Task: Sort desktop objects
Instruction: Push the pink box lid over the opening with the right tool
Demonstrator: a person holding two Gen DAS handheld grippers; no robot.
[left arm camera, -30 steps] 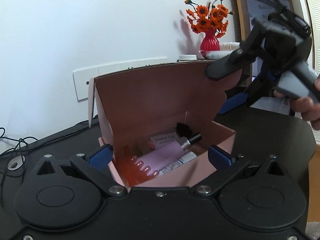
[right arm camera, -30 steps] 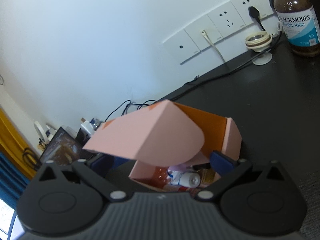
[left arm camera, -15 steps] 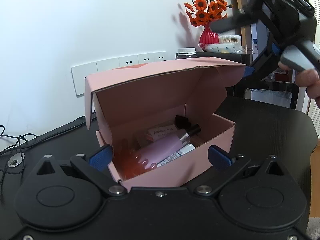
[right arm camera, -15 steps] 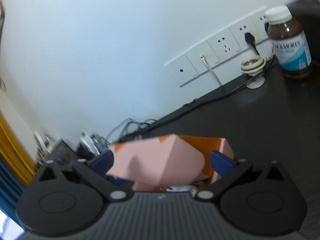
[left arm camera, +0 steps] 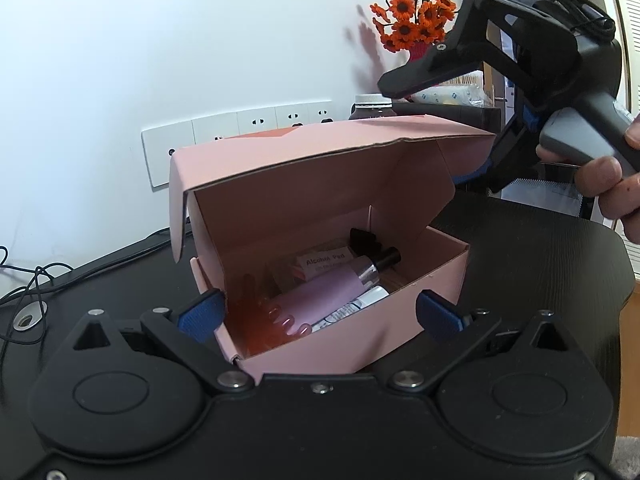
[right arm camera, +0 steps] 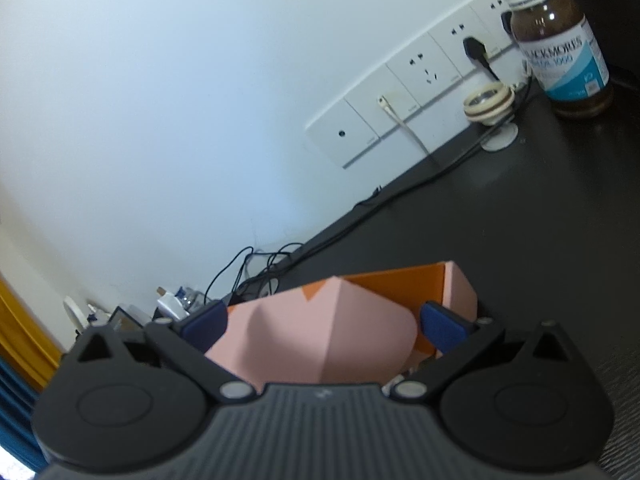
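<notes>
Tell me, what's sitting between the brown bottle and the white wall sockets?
In the right wrist view, a roll of tape sits between the brown bottle and the wall sockets.

Read "Alcohol Pad" on a small white packet (left arm camera: pixel 325 261) lying inside the pink box (left arm camera: pixel 352 332). Read "BLACKMORES" on the blue-and-white label of the brown bottle (right arm camera: pixel 560 46), with a blurred "1000" beneath. Other print too small to read.

Even bright indoor light, orange flower bouquet (left arm camera: pixel 414 24) shadowing the white wall (left arm camera: pixel 180 40); left view sharp, right view soft with motion blur, strong fisheye bending and dark corners.
</notes>
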